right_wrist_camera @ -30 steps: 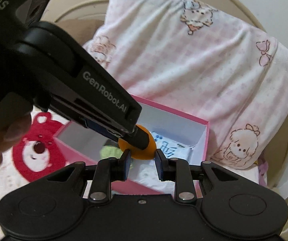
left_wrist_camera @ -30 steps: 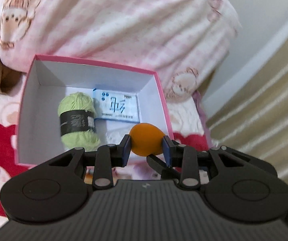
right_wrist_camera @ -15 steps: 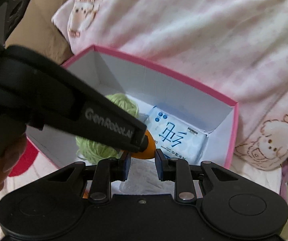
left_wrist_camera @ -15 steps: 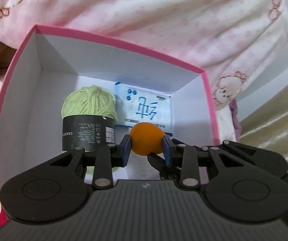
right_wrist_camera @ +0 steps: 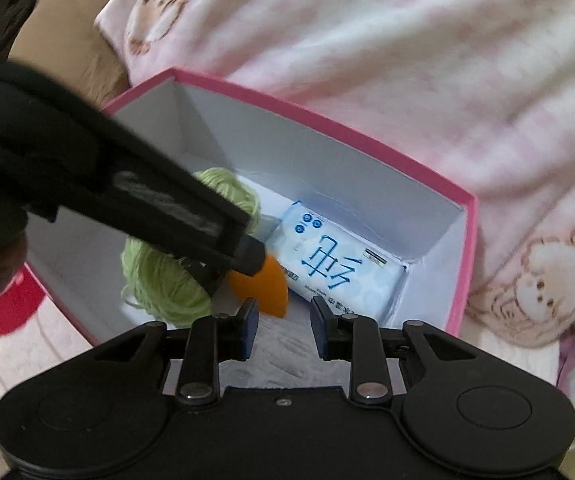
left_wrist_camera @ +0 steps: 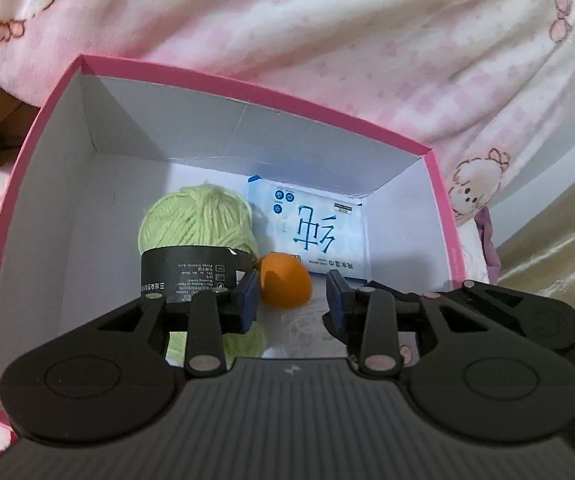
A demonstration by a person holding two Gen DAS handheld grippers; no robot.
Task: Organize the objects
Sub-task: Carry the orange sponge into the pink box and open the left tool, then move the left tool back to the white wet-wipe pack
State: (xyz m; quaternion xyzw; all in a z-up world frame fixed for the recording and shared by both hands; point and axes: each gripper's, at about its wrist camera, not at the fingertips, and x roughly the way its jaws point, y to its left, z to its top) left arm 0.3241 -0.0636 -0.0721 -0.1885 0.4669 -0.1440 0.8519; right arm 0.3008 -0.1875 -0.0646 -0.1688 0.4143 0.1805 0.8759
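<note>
Inside the pink box [left_wrist_camera: 223, 80], yarn [left_wrist_camera: 195, 220] and tissue pack [left_wrist_camera: 319, 232] already lie. The left tongs [left_wrist_camera: 291, 300] have just spread, freeing the orange sponge [left_wrist_camera: 285, 284] beside the yarn; the right tongs [right_wrist_camera: 283, 326] stand empty, nearly closed.

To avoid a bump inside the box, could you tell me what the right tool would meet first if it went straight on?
Probably the orange sponge, just ahead of the right tool and slightly left; beyond it lies the tissue pack. Depth is unclear.
</note>
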